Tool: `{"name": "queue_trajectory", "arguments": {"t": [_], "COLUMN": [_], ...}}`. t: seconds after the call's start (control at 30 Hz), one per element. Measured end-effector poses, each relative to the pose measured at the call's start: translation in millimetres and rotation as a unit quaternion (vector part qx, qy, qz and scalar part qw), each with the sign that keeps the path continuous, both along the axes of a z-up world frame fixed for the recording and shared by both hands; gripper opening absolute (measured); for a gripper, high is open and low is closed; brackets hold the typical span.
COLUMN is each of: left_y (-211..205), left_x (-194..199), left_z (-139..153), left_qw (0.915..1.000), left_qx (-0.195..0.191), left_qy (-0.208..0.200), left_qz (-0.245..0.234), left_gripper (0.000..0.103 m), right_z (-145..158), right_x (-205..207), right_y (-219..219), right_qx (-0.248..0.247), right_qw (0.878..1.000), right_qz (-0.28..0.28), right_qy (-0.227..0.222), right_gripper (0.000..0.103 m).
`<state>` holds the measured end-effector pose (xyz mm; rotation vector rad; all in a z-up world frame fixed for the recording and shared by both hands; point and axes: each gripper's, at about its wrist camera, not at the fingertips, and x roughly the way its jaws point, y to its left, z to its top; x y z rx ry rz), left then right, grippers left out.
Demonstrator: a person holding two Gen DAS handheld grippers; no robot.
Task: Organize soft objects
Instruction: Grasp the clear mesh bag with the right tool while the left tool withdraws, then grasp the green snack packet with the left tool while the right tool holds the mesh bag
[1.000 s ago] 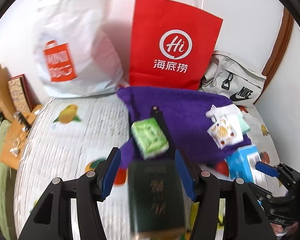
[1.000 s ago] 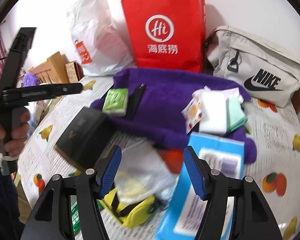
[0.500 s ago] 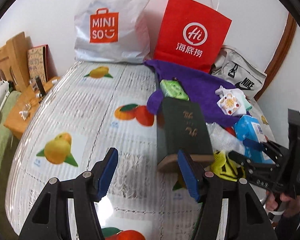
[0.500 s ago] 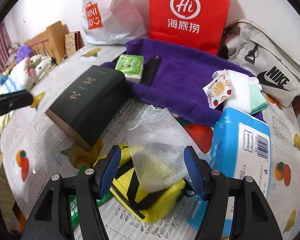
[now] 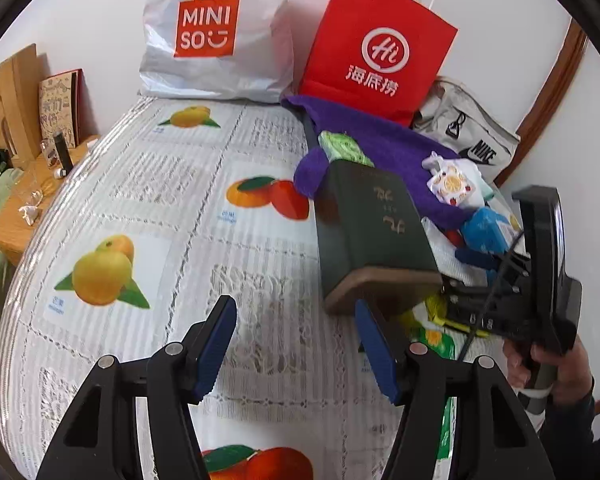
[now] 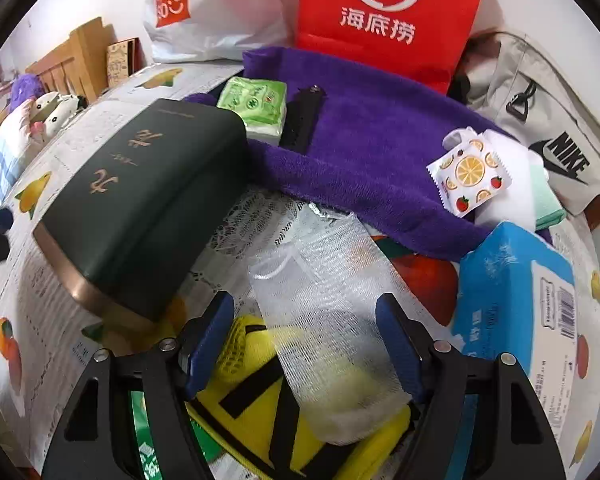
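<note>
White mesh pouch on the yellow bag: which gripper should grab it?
Right. The right gripper, opening, already frames the mesh pouch; the left gripper faces bare tablecloth.

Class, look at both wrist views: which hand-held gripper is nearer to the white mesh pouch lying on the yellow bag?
Right. The right hand-held gripper is opening with the white mesh pouch between its fingers, untouched. The left hand-held gripper hovers over bare tablecloth, beyond the dark green book.

White mesh pouch draped over yellow bag
</note>
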<state>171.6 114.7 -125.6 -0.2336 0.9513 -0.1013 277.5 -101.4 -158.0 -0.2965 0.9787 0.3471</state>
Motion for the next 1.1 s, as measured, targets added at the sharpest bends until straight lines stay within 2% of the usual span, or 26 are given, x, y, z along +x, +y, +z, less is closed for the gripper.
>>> {"name": "queue_trajectory", "arguments": {"t": [0.07,0.2,0.27,0.37,0.53,0.8,0.9,1.03,1.1], "left_y": [0,-1,-3,-9,-22,-57,-72,-91,-100], "left_x": [-3,-10,-14,-20,-30,-40,-44,-48,-48], "left_z": [-4,-12,-14,-17,-19,-35,-38,-40,-41], "left_qw": [1.0,0.9998,0.9997,0.9995,0.9989,0.9961,0.9947,0.992,0.9909], "left_qx": [0.001,0.005,0.006,0.01,0.015,0.005,0.004,-0.005,0.003], "left_qy": [0.006,0.017,0.021,0.026,0.029,0.047,0.045,0.047,0.047], "left_qz": [-0.002,-0.006,-0.009,-0.017,-0.032,-0.075,-0.092,-0.117,-0.126], "left_gripper": [0.06,0.06,0.06,0.06,0.06,0.06,0.066,0.068,0.07], "right_z": [-1,1,5,14,41,70,75,79,80], "right_x": [3,2,-1,-7,-28,-67,-80,-94,-100], "right_y": [-3,-6,-8,-12,-20,-47,-63,-83,-92], "right_qx": [0.016,0.025,0.027,0.052,0.073,0.101,0.116,0.129,0.144], "right_qw": [1.0,1.0,1.0,0.999,0.997,0.992,0.99,0.988,0.986], "right_qz": [-0.006,-0.009,-0.008,0.001,0.01,0.015,0.009,-0.002,-0.004], "right_qy": [0.008,0.009,0.003,0.001,-0.039,-0.078,-0.083,-0.089,-0.09], "right_gripper": [0.051,0.032,0.006,0.005,0.005,0.004,0.003,0.003,0.003]}}
